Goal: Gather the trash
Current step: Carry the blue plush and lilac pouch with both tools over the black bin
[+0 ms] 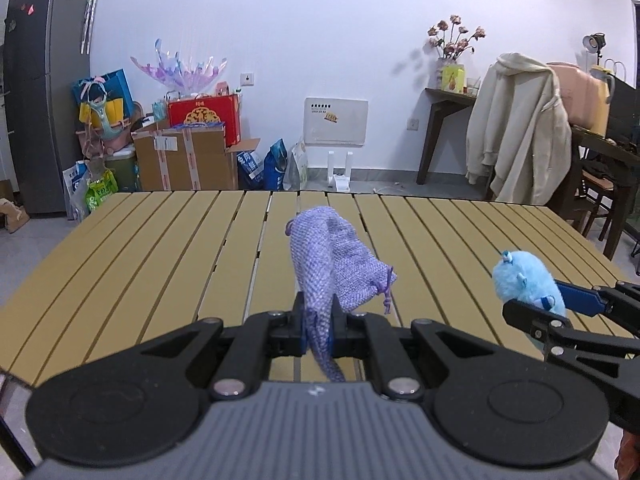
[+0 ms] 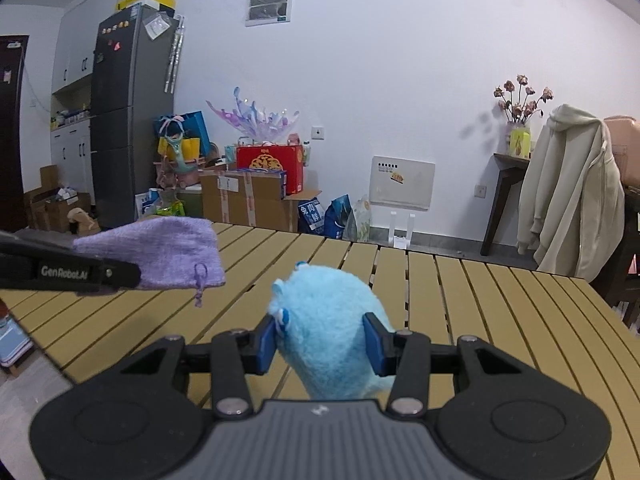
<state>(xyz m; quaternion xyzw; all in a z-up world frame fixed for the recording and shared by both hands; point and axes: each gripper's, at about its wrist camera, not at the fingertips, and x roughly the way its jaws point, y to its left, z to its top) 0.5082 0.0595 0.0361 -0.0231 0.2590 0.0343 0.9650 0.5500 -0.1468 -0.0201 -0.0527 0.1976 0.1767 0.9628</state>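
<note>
My left gripper [image 1: 318,320] is shut on a purple woven drawstring pouch [image 1: 332,264] and holds it above the yellow slatted table [image 1: 160,248]. The pouch [image 2: 172,256] also shows at the left of the right wrist view, sticking out of the left gripper's fingers [image 2: 116,274]. My right gripper [image 2: 322,338] is shut on a light blue fluffy plush toy [image 2: 328,320], held above the table [image 2: 500,320]. In the left wrist view the plush [image 1: 528,280] and the right gripper [image 1: 560,304] are at the right.
Beyond the table's far edge stand cardboard boxes [image 1: 188,156], bags [image 1: 276,166] and a dark fridge [image 1: 44,92] at the left. A chair draped with a cream hoodie [image 1: 520,128] and a dark side table [image 1: 444,120] stand at the right.
</note>
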